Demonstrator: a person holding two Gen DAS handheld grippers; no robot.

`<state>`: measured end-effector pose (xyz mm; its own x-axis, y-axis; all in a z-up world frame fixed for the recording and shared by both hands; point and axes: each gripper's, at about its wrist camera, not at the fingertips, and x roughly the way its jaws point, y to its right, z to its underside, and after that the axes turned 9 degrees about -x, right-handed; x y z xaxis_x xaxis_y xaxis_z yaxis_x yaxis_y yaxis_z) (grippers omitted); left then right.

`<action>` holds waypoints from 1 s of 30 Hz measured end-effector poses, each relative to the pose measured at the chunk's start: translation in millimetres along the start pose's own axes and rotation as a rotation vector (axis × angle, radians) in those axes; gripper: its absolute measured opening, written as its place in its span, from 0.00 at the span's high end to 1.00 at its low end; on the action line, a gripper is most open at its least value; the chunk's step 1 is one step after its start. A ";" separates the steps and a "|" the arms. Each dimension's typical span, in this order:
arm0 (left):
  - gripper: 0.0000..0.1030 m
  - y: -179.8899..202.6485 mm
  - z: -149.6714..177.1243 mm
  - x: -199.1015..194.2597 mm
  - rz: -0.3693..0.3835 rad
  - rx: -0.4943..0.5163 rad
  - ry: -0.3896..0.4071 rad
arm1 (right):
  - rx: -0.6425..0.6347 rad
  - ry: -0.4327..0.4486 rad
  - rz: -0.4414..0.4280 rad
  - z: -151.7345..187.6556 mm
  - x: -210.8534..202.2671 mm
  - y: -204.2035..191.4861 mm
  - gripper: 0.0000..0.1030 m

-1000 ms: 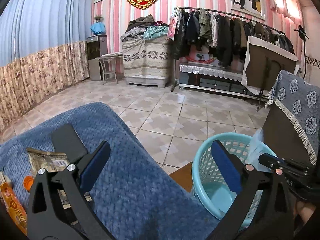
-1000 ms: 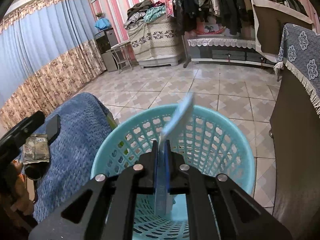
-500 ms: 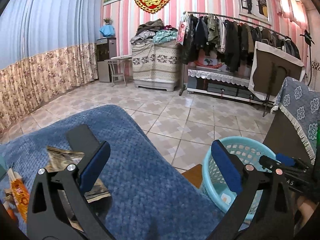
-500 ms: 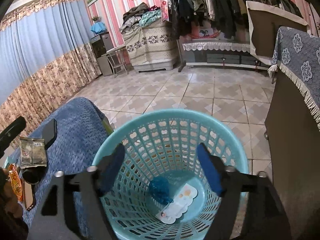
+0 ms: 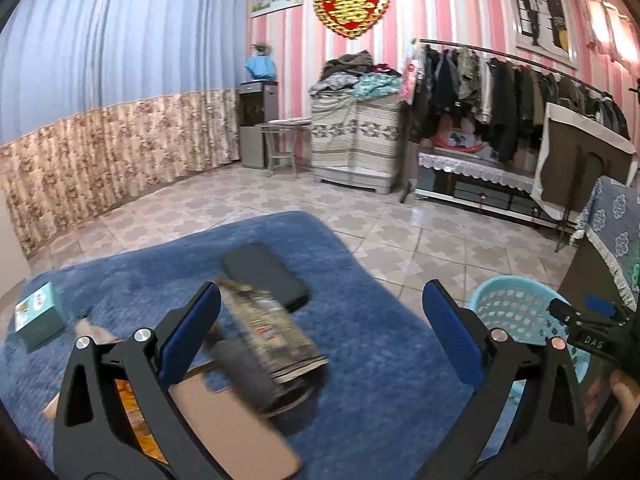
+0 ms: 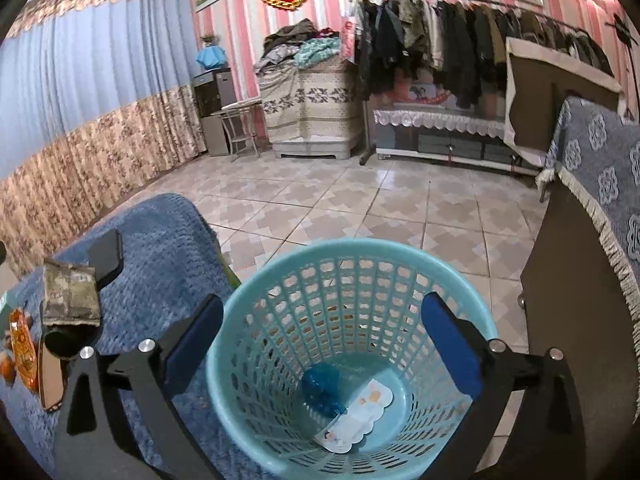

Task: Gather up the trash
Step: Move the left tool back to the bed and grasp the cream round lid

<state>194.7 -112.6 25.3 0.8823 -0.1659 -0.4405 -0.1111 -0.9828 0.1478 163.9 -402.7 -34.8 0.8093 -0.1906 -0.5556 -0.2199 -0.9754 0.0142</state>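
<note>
Tiled floor and pink striped walls lie behind a blue-covered surface (image 5: 360, 344). Left gripper (image 5: 320, 332): jaws spread wide, empty, framing a crumpled wrapper (image 5: 272, 332) at lower centre, beside a black phone (image 5: 266, 276). Right gripper (image 6: 322, 340): jaws just opened fully, nothing between them, above the basket (image 6: 352, 248), where a white wrapper (image 6: 356, 416) lies on the bottom. To do the pickup well, centre the crumpled wrapper between the left pads, avoid the phone, then close.
</note>
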 end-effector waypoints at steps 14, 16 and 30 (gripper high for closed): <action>0.05 -132.4 17.1 -54.3 -0.197 -0.107 0.002 | -0.146 0.043 -0.108 3.9 -35.1 -76.8 0.05; 0.05 -151.0 23.6 -58.6 -0.228 -0.122 -0.006 | -0.161 0.044 -0.132 5.9 -39.2 -88.4 0.05; 0.05 -257.4 80.2 -71.5 -0.371 -0.212 -0.094 | -0.322 0.003 -0.202 14.8 -37.7 -167.1 0.05</action>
<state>123.5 145.6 -52.3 0.7981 0.1785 -0.5755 0.3104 -0.9404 0.1388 162.1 -230.9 -28.6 0.8208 0.0092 -0.5711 0.1261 -0.9781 0.1655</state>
